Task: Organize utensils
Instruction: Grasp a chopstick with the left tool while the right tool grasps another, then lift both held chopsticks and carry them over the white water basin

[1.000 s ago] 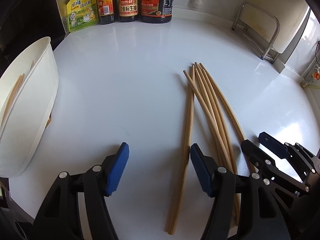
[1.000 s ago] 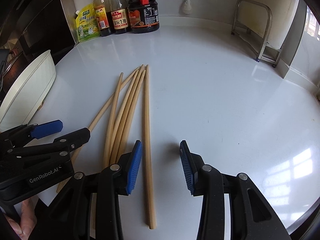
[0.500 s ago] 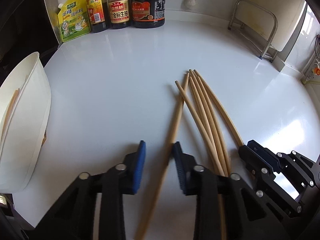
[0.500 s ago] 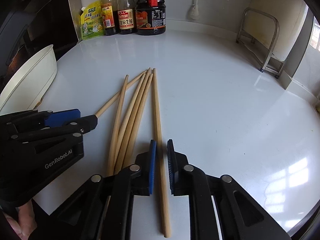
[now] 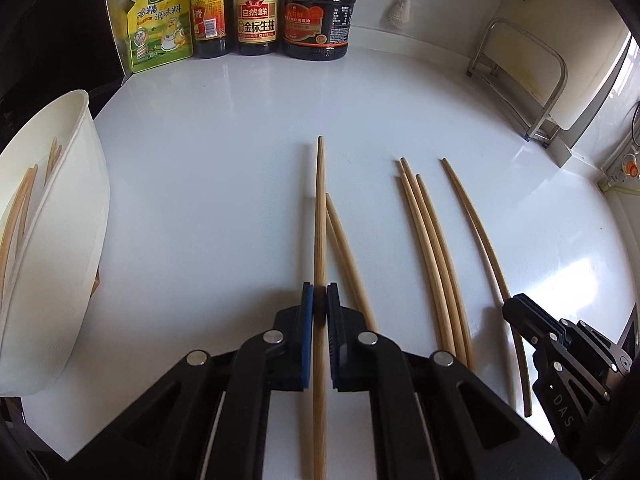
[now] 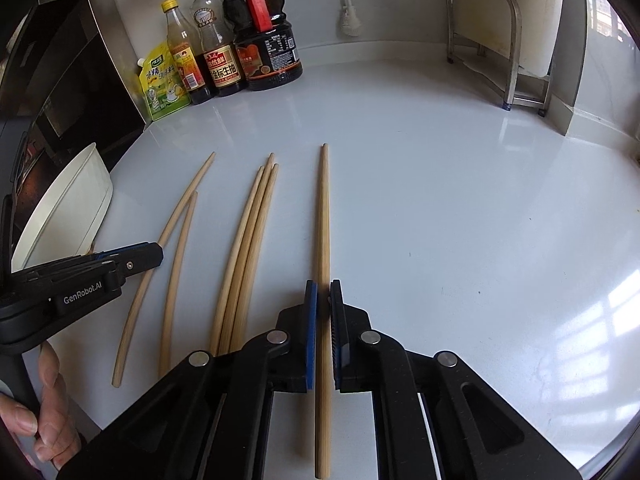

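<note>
Left hand-held gripper [image 5: 320, 300] and right hand-held gripper [image 6: 323, 294], each clamped on one long pale wooden chopstick [image 5: 319, 216] [image 6: 324, 216] above the glossy white bench [image 5: 208, 168]. Best lifted level, clear of the four loose chopsticks [image 5: 430, 256], then tipped thin-end-first into the holder. Tall white plastic utensil holder [image 5: 60, 216] at far left, several chopsticks already inside.

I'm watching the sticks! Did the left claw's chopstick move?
Yes. The left gripper now clamps that chopstick, which has swung away from the other chopsticks, toward the white tub.
</note>
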A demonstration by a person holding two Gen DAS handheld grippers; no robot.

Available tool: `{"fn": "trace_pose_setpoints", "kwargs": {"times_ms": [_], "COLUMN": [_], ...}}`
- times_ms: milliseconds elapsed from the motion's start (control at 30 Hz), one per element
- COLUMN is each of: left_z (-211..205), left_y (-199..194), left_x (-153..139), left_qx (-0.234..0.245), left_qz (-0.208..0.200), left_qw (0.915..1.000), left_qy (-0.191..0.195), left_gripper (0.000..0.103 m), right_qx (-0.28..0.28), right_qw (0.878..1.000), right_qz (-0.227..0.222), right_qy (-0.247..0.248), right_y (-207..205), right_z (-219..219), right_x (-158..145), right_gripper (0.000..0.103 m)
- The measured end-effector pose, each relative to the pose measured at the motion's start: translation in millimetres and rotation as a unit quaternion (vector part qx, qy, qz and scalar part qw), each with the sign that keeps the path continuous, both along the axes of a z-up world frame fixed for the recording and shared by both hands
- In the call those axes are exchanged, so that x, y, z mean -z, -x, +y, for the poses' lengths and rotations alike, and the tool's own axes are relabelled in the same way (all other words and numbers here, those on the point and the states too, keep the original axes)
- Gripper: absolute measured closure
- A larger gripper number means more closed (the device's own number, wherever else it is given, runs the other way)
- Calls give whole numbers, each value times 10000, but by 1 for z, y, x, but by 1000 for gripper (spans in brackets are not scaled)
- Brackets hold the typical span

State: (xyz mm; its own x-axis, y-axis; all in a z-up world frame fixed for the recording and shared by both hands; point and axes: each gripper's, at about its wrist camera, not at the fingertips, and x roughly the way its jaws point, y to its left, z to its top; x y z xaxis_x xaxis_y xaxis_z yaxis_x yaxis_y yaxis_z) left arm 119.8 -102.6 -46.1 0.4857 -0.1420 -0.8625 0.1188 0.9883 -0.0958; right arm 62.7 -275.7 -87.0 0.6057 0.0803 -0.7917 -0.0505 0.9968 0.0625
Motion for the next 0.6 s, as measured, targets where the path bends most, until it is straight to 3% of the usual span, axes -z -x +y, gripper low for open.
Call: {"fn": "trace_pose_setpoints", "kwargs": {"times_ms": [600], "left_z": [17], "left_y": [8], "left_x": [-9], "left_qx": [-59], "left_qz": [-106], "left_qw": [9995], "left_qy": [304], "left_gripper": [96], "right_qx": [95], "right_qw": [9997], "right_qz": [-216], "right_qy": [-79], "right_y": [12], "right_z": [5], "right_x": [-15], "right_gripper": [97]}}
